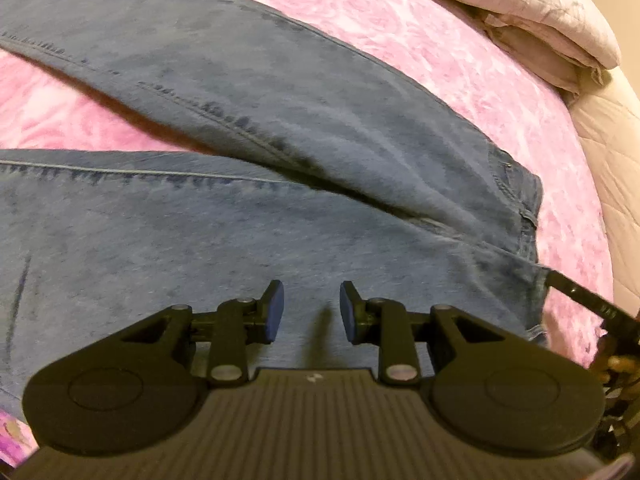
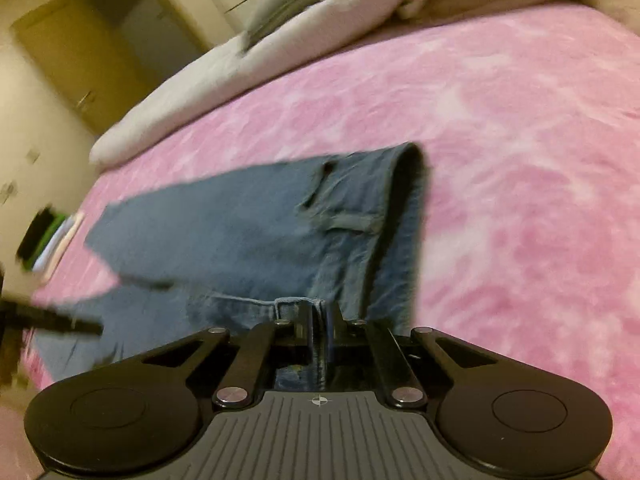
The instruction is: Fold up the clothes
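Observation:
A pair of blue jeans (image 1: 248, 128) lies on the pink rose-patterned bedspread (image 1: 440, 40), its two legs spread apart toward the left. My left gripper (image 1: 312, 312) hovers over the nearer leg, open, with nothing between its blue pads (image 1: 276, 312). In the right wrist view the waistband end of the jeans (image 2: 360, 208) is raised and curls over near a belt loop. My right gripper (image 2: 320, 320) is shut on the waistband's denim edge. A black part of the right gripper (image 1: 580, 296) shows at the jeans' right edge, and a finger of the left gripper (image 2: 56, 318) shows at the left.
A folded beige quilt (image 1: 520, 12) lies at the bed's far corner, beside the bare mattress edge (image 1: 612, 168). White bedding (image 2: 192, 92) lines the bed's far side, with wardrobe doors (image 2: 72, 52) behind. A small stack of dark and green items (image 2: 42, 236) sits at the bed's left edge.

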Demonstrator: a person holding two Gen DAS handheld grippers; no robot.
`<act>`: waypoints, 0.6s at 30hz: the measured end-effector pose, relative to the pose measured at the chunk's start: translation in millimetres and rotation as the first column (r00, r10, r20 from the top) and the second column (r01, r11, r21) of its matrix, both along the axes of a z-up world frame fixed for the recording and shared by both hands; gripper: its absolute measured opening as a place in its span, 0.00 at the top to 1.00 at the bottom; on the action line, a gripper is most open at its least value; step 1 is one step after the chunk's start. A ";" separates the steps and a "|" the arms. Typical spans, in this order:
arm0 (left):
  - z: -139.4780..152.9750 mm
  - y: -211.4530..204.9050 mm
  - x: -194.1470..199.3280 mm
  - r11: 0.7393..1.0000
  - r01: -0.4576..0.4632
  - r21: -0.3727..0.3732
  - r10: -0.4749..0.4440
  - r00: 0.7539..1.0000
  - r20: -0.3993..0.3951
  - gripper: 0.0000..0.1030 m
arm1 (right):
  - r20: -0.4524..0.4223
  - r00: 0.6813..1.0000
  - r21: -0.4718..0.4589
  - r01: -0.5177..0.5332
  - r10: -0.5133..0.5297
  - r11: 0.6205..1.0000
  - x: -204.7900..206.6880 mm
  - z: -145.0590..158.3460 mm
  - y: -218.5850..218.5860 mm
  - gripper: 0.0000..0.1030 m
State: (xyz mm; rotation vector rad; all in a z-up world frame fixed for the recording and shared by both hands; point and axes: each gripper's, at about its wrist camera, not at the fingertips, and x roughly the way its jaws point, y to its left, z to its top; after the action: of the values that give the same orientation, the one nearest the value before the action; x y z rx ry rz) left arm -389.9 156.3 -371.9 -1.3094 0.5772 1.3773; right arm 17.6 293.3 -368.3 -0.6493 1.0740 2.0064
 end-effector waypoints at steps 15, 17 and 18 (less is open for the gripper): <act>4.2 -63.4 -78.0 0.996 -0.070 -0.060 0.061 0.988 -0.138 0.76 | 0.235 0.956 0.077 0.164 -0.178 0.983 -68.8 50.3 -64.6 0.78; -0.8 -73.5 -94.7 0.995 -0.077 -0.070 0.067 0.988 -0.141 0.76 | 0.276 0.954 0.077 0.098 -0.116 0.992 -98.4 44.2 -88.2 0.77; -4.7 -78.1 -103.1 0.994 -0.078 -0.077 0.066 0.988 -0.139 0.76 | 0.314 0.946 0.067 0.063 -0.081 0.996 -113.7 38.7 -97.9 0.77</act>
State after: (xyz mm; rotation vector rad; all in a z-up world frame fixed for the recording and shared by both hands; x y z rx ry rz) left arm -493.0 78.3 -376.5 -1.3199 0.6911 1.5247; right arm -96.0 195.4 -329.6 -0.8562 0.8330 1.7877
